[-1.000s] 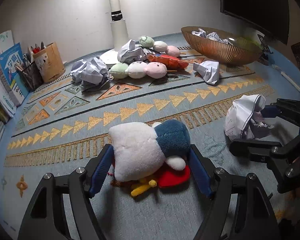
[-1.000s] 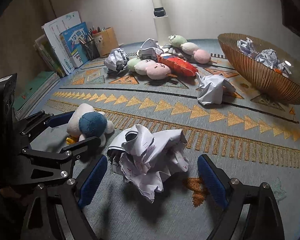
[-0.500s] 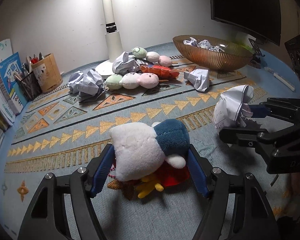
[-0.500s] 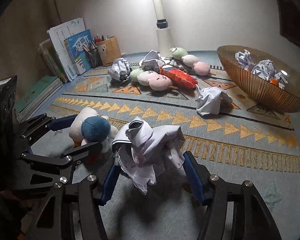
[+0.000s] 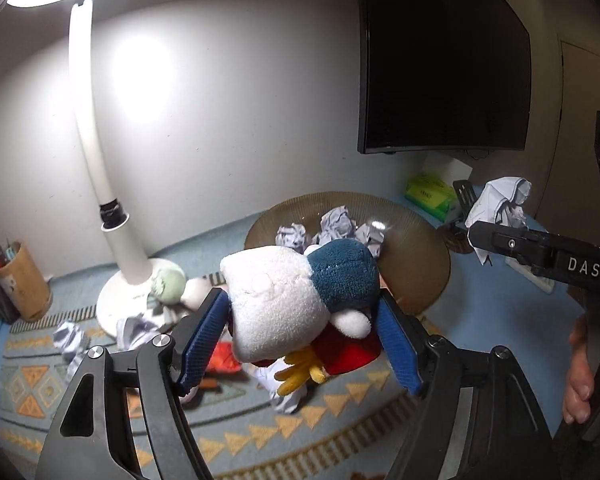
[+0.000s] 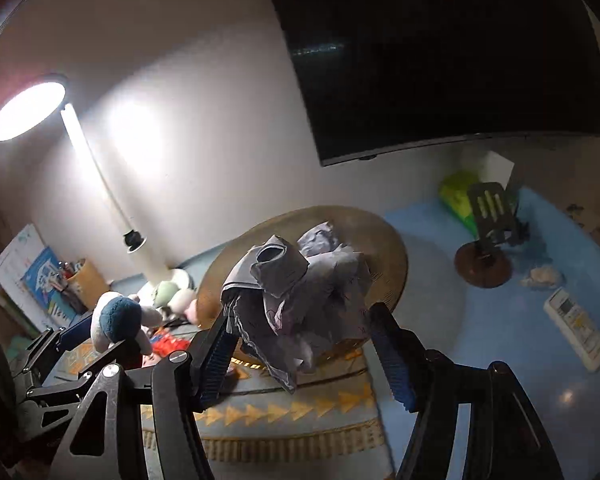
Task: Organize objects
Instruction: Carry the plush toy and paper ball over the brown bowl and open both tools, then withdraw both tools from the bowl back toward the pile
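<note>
Claws (image 5: 300,340) (image 6: 300,348) lifted toy (image 5: 296,296), paper (image 6: 300,304) off rug.

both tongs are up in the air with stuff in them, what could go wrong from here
1. The right tongs are opening with the crumpled paper between them, short of the ribbed bowl; it may land on the patterned mat.
2. The left tongs pinch the plush toy off-centre; it could slip.
3. Both loads hang close together and may collide.
</note>
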Action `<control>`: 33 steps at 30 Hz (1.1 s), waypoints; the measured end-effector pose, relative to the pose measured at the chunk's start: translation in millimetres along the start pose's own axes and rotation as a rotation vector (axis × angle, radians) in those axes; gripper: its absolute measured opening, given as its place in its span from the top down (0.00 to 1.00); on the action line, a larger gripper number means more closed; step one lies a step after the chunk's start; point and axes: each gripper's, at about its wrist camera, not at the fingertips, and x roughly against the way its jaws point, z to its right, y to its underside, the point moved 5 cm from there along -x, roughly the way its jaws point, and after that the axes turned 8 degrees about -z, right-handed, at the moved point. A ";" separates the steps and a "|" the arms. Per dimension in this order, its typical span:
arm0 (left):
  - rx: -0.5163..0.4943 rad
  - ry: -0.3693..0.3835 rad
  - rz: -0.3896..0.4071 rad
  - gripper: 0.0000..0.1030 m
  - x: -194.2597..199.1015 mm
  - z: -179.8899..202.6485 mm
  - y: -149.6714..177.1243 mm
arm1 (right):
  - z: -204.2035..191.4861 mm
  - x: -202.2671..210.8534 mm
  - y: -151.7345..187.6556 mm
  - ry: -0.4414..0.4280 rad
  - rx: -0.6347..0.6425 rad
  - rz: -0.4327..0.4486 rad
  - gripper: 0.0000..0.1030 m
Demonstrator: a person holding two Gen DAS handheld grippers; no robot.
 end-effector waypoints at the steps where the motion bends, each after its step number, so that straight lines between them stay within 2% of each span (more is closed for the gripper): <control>1: -0.001 0.011 0.001 0.30 -11.7 4.4 -10.6 | 1.9 -8.1 -6.6 0.001 -0.003 -0.011 0.37; 2: 0.000 0.021 0.004 0.29 -22.7 7.3 -19.7 | 2.5 -17.3 -12.7 -0.009 0.001 -0.019 0.34; 3: 0.005 0.023 0.005 0.28 -33.4 8.5 -27.0 | 2.0 -28.2 -18.2 -0.026 0.016 -0.029 0.21; 5: 0.029 0.021 -0.031 0.10 -54.3 6.0 -34.4 | 7.6 -50.2 -23.0 -0.048 0.035 -0.059 0.09; 7: 0.070 0.034 -0.111 0.08 -68.2 -2.0 -29.1 | 20.2 -61.0 -15.5 -0.060 0.014 -0.084 0.09; 8: 0.097 0.053 -0.127 0.08 -65.5 -5.8 -21.9 | 25.0 -62.1 -9.2 -0.063 -0.004 -0.096 0.09; 10: 0.117 0.076 -0.103 0.08 -46.8 -14.1 -5.4 | 26.4 -56.7 5.2 -0.100 -0.016 -0.095 0.09; 13: 0.102 0.020 -0.064 0.03 -10.7 -30.9 24.6 | 10.3 -44.8 29.4 -0.131 0.007 -0.102 0.09; 18: 0.167 -0.073 -0.039 0.01 43.0 -76.0 90.2 | -60.1 -19.5 74.0 -0.250 0.114 -0.108 0.09; 20: 0.210 -0.115 -0.059 0.01 49.9 -100.8 113.1 | -90.8 -21.5 96.1 -0.242 0.193 -0.089 0.08; 23: 0.301 -0.183 -0.141 0.01 43.0 -136.0 149.1 | -118.2 -46.5 130.4 -0.149 0.286 -0.108 0.08; 25: 0.338 -0.202 -0.154 0.01 40.6 -151.1 166.5 | -126.5 -58.9 147.7 -0.112 0.318 -0.110 0.08; 27: 0.346 -0.258 -0.147 0.01 38.3 -160.9 177.9 | -134.8 -70.7 158.4 -0.032 0.375 -0.147 0.08; 29: 0.380 -0.309 -0.153 0.01 33.9 -170.2 186.0 | -140.5 -73.2 160.9 -0.032 0.408 -0.146 0.08; 31: 0.408 -0.300 -0.143 0.01 34.8 -173.2 186.5 | -135.9 -77.0 160.7 -0.031 0.395 -0.165 0.08; 33: 0.403 -0.327 -0.126 0.01 39.9 -172.3 187.8 | -128.5 -80.5 158.8 -0.043 0.352 -0.184 0.08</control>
